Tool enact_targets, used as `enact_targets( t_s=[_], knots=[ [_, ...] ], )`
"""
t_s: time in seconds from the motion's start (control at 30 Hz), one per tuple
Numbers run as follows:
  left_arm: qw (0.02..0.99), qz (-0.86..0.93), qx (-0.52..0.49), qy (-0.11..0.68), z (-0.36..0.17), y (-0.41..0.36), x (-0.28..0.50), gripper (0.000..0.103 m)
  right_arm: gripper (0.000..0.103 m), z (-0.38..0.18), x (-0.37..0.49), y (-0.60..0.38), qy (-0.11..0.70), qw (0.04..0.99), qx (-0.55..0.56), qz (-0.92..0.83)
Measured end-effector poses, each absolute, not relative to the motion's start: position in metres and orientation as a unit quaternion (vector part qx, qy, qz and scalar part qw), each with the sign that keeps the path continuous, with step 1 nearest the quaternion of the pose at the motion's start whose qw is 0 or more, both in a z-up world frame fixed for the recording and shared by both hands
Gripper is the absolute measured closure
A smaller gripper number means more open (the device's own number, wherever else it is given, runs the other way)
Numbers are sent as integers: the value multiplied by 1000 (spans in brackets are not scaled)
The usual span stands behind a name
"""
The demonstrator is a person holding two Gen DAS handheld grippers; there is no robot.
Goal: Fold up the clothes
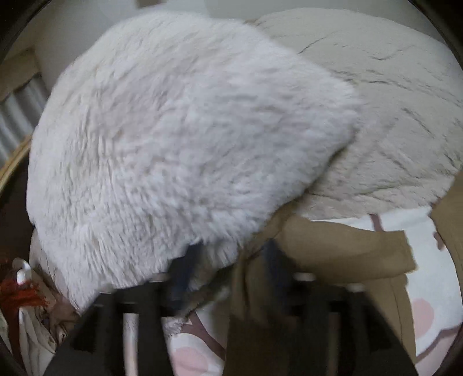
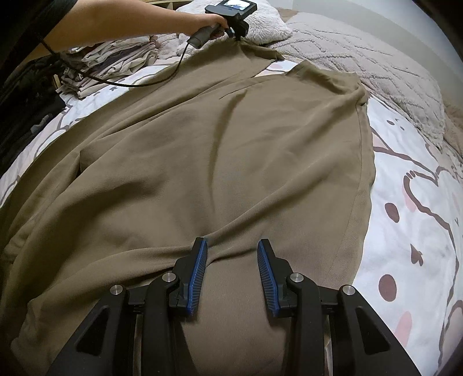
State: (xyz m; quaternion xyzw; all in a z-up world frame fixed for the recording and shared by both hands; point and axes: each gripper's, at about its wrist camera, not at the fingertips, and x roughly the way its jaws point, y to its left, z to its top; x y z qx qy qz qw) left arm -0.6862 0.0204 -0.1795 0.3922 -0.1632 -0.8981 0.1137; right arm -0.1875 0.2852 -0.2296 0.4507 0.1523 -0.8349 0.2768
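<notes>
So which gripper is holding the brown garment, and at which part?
The right gripper stands open over the garment, gripping nothing. The left gripper is at its far corner; whether it grips cannot be told.

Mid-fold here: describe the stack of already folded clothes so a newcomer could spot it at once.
Start from the big olive-brown garment spread over the cartoon-print bedsheet. Go to its far left corner, beneath the person's forearm, where the stack of folded clothes sits near the bed's edge. It is the only neat, layered pile of pale beige and cream; the fluffy white pillow beside it is furry.
</notes>
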Motion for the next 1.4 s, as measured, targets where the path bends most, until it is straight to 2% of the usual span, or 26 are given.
enact_targets(
  t_s=[0.07,0.23,0.43,0.57,0.73,0.9,0.93,0.97,1.0,1.03,1.07,1.2,1.33,1.37,1.4],
  knots=[
    [111,-908,365,-174,-167,30,-679,33,67,-230,-187,286,153,276,450,-835],
    [47,-910,395,-119,-154,56,-677,33,67,-230,-187,284,154,275,449,-836],
    [19,-875,450,-176,-184,112,-673,33,66,-231,-188,286,146,279,446,-838],
    [-40,-892,434,-118,-174,138,-653,33,66,-231,-189,286,143,281,445,-838],
    [-96,-847,512,-103,-189,185,-646,33,66,-232,-189,288,134,285,444,-839],
    [-58,-822,553,-126,-215,214,-647,32,66,-232,-189,287,132,286,441,-841],
    [-55,-825,548,-125,-214,217,-647,33,66,-232,-189,287,132,286,440,-841],
    [-64,-827,545,-123,-212,219,-647,49,66,-232,-189,288,131,286,439,-841],
    [-73,-829,541,-122,-210,223,-647,76,66,-232,-189,288,131,287,439,-841],
    [-76,-834,531,-131,-205,228,-646,91,66,-232,-189,288,130,287,438,-842],
    [-69,-841,517,-148,-200,233,-645,100,66,-232,-189,289,130,288,438,-842],
    [-25,-874,441,-202,-174,244,-646,100,66,-233,-189,291,124,291,437,-842],
    [18,-891,405,-206,-151,242,-655,98,66,-233,-188,292,124,292,436,-843],
    [24,-889,408,-209,-153,248,-661,95,66,-233,-189,292,123,292,436,-842],
    [24,-885,416,-208,-154,242,-665,87,66,-233,-189,292,122,293,436,-842]
  ],
)
